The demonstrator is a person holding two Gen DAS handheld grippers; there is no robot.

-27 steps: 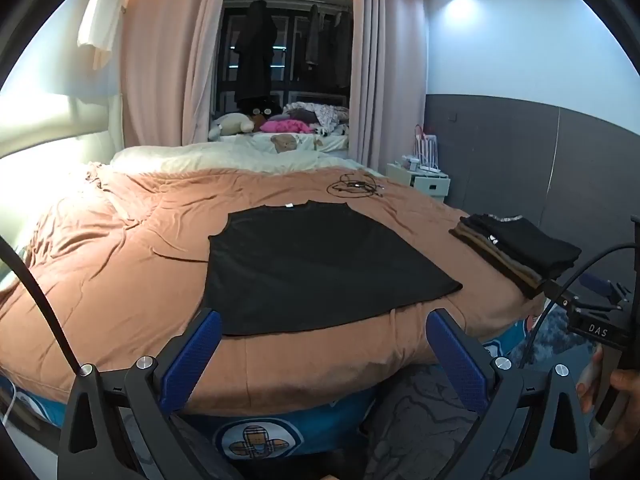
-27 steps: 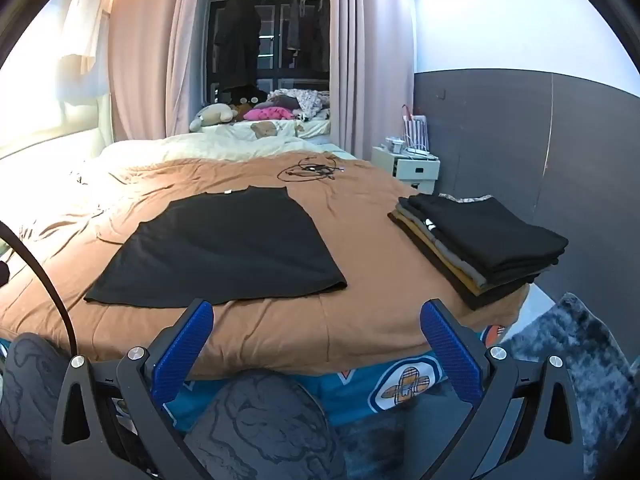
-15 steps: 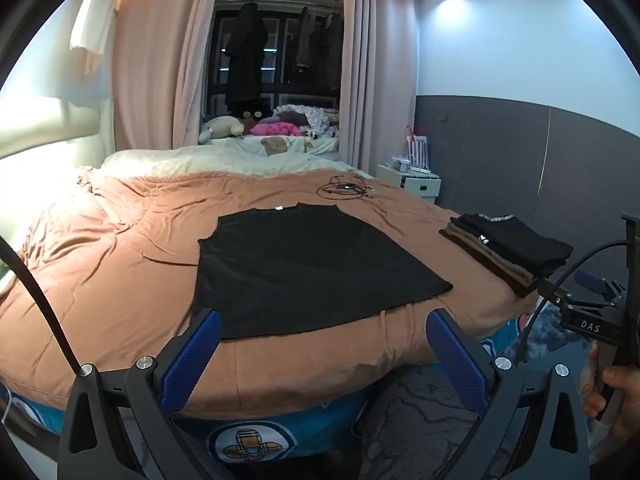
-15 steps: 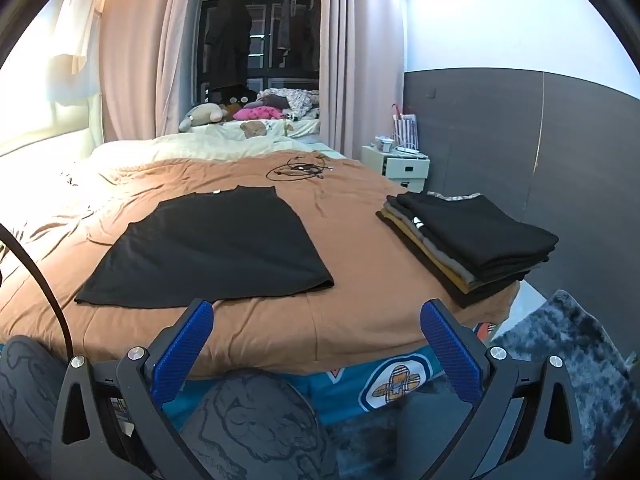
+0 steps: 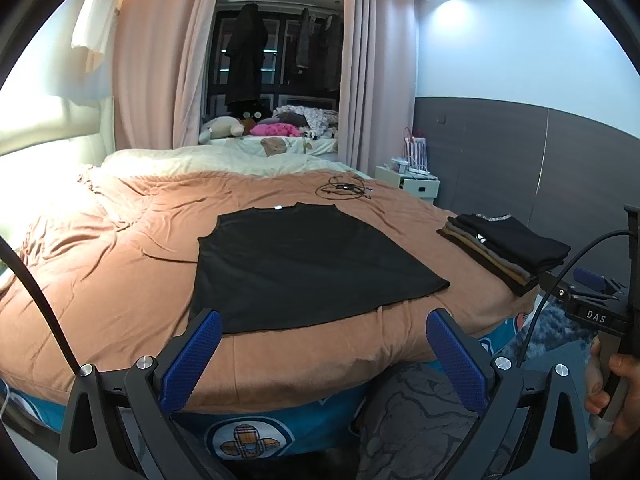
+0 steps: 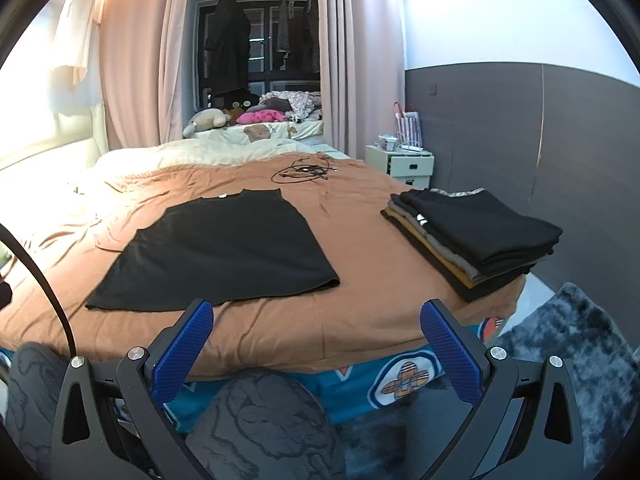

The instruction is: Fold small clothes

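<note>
Our left gripper (image 5: 322,342) and right gripper (image 6: 318,336) gape wide, gripping nothing. A black shirt (image 5: 308,266) lies flat just ahead on the bed (image 5: 120,280), folded clothes (image 6: 476,232) ahead-right.

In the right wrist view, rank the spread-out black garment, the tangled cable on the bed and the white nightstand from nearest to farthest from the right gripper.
1. Black garment: spread flat on the brown bedcover, left of centre, just beyond the right gripper.
2. Tangled cable: further up the bed, near the middle.
3. White nightstand: past the bed's far right side, against the wall.

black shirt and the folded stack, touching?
Apart. The right wrist view shows a bare strip of brown bedcover between the black shirt and the folded stack.
</note>
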